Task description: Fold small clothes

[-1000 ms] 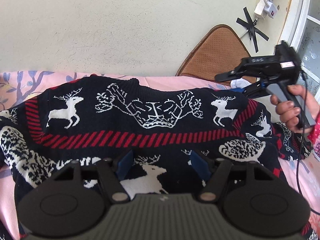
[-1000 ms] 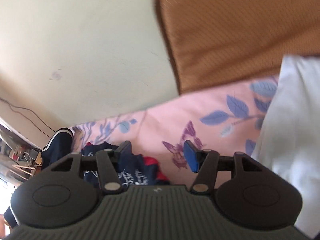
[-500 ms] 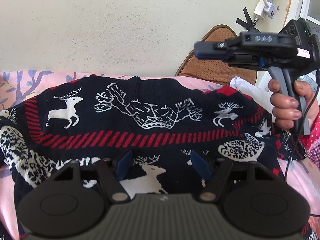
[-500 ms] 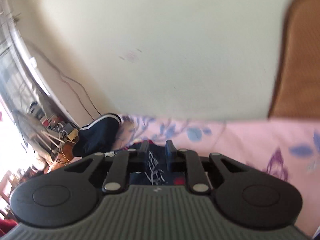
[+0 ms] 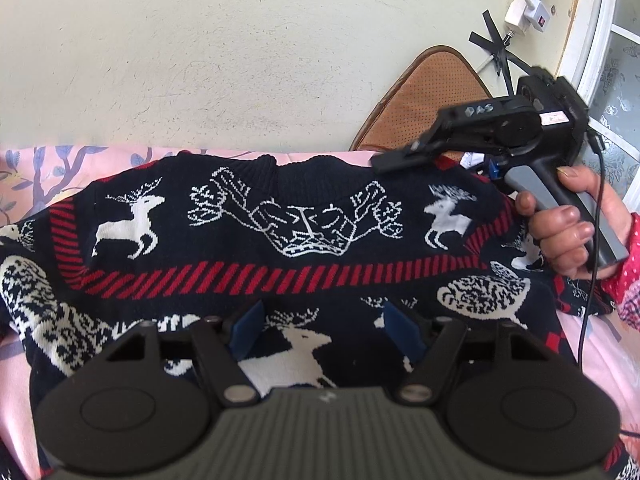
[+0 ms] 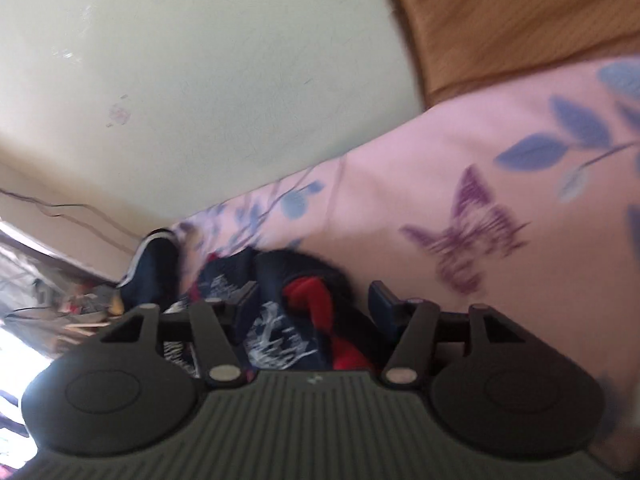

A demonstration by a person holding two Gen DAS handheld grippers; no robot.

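Note:
A dark navy knitted sweater [image 5: 304, 256] with white reindeer and a red striped band lies spread on the pink floral bedsheet [image 5: 60, 160], neckline toward the wall. My left gripper [image 5: 324, 320] is open and empty, low over the sweater's lower middle. My right gripper [image 5: 396, 160] shows in the left wrist view at the sweater's right shoulder, held in a hand. In the right wrist view it [image 6: 312, 300] is open, with a fold of the sweater [image 6: 288, 320] lying between its fingers.
A brown perforated cushion [image 5: 428, 100] leans on the cream wall behind the right shoulder. A power strip and plug [image 5: 528, 4] hang on the wall by a window frame [image 5: 592, 40]. A cable [image 5: 592, 280] trails from the right gripper. A dark striped garment [image 6: 152, 264] lies far left.
The right gripper was shut on the sweater's right shoulder and lifted it half a second ago; now it has come down and opened, and the shoulder lies flat again. The left gripper has not moved.

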